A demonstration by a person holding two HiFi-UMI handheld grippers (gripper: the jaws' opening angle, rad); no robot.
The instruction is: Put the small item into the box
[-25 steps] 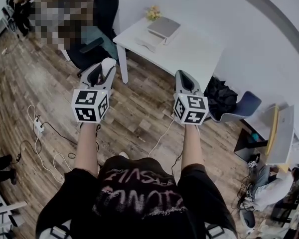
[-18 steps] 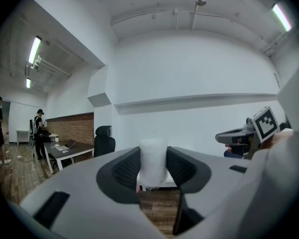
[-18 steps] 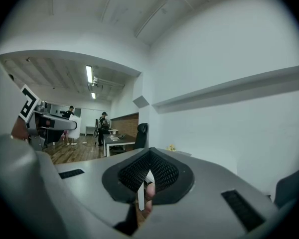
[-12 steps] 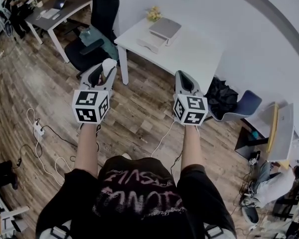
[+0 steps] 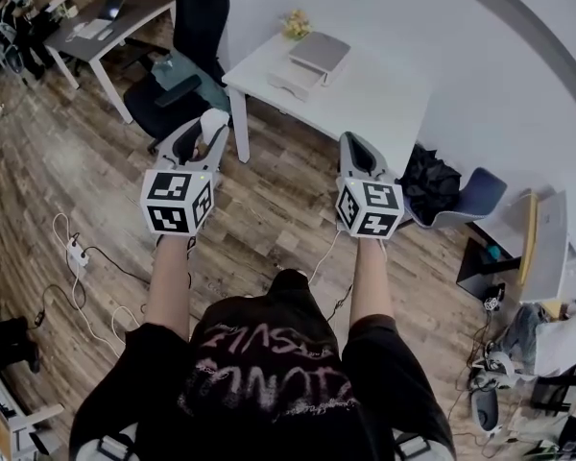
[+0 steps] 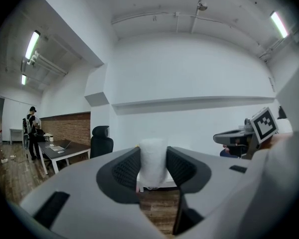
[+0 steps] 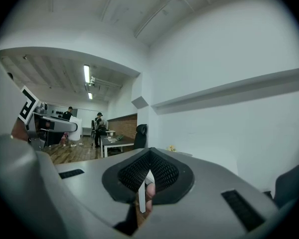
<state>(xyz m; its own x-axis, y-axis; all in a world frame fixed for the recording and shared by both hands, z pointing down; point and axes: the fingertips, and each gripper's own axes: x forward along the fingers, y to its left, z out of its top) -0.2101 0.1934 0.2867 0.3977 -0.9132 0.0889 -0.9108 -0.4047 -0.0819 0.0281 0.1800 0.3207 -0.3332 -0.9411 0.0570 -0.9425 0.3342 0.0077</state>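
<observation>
A wood-plank floor [image 5: 269, 209] fills the middle of the head view. A white table [image 5: 384, 104] at the upper centre, by a white wall, carries the box [image 5: 318, 53], and a dark desk [image 5: 115, 17] sits at the upper left. The left gripper [image 5: 200, 142] clamps the small item [image 6: 153, 158], a white roll standing upright between the pads with its long axis vertical and its top above them, well apart from the box. The right gripper [image 5: 358, 158] has its jaws together on nothing.

A black office chair [image 5: 200, 22] stands beside a white table [image 5: 374, 89] on wooden floor [image 5: 269, 209]
</observation>
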